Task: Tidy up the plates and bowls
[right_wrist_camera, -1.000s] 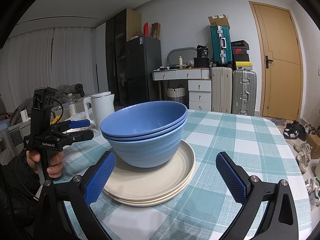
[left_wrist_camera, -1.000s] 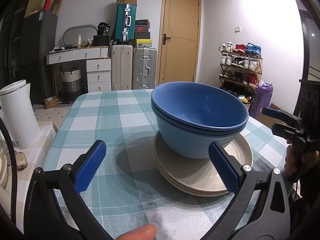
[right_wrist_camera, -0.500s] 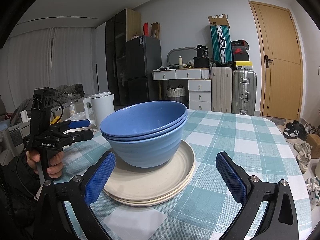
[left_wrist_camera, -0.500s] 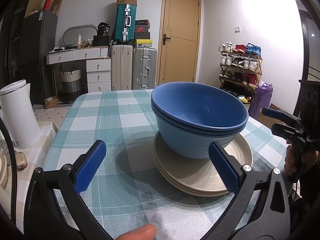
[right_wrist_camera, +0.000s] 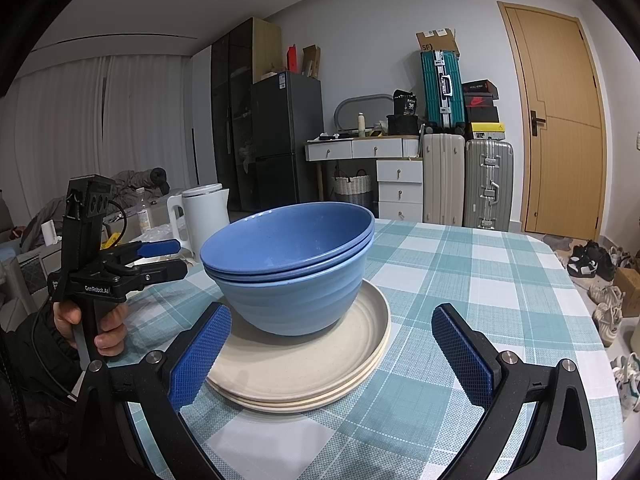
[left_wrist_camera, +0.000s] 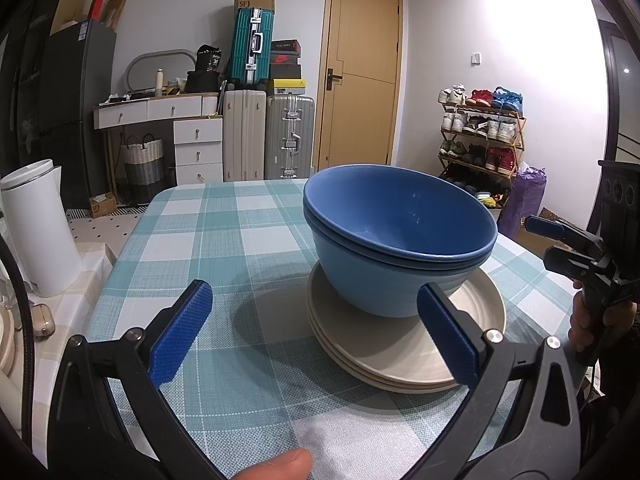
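A nest of blue bowls [left_wrist_camera: 400, 240] stands on a stack of cream plates [left_wrist_camera: 404, 356] on the checked tablecloth; the bowls [right_wrist_camera: 288, 264] and the plates [right_wrist_camera: 304, 368] also show in the right wrist view. My left gripper [left_wrist_camera: 316, 328] is open and empty, just short of the stack on its left side. My right gripper [right_wrist_camera: 332, 352] is open and empty, facing the stack from the opposite side. Each gripper shows in the other's view, the left one [right_wrist_camera: 160, 260] and the right one [left_wrist_camera: 560, 244].
A white kettle [left_wrist_camera: 36, 228] stands on a side surface left of the table [left_wrist_camera: 224, 232]. Suitcases [left_wrist_camera: 268, 136], a drawer desk, a door and a shoe rack [left_wrist_camera: 480, 132] lie beyond the table's far edge.
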Tool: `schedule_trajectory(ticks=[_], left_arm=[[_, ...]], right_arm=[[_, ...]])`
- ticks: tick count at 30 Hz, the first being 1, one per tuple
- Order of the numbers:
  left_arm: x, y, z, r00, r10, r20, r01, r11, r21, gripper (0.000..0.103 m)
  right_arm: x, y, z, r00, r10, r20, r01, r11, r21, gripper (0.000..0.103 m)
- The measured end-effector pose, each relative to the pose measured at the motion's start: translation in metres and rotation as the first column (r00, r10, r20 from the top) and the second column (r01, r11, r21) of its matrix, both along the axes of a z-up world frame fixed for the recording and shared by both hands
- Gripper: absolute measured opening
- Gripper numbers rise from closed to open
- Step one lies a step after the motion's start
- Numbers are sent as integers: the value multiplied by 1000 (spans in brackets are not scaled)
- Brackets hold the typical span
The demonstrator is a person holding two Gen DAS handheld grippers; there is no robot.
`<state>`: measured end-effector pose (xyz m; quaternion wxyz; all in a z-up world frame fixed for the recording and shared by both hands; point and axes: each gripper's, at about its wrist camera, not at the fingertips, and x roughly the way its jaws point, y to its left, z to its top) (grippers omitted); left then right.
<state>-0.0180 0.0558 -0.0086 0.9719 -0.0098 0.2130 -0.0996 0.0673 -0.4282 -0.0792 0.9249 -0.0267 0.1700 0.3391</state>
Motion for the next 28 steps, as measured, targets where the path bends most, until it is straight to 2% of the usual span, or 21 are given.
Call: schedule_trajectory(ticks=[28], left_arm=[[-1, 1, 0, 1000, -1, -1, 1, 1000, 3, 102]], right_arm=[[-2, 1, 1, 1000, 0, -1, 0, 1000, 1, 102]])
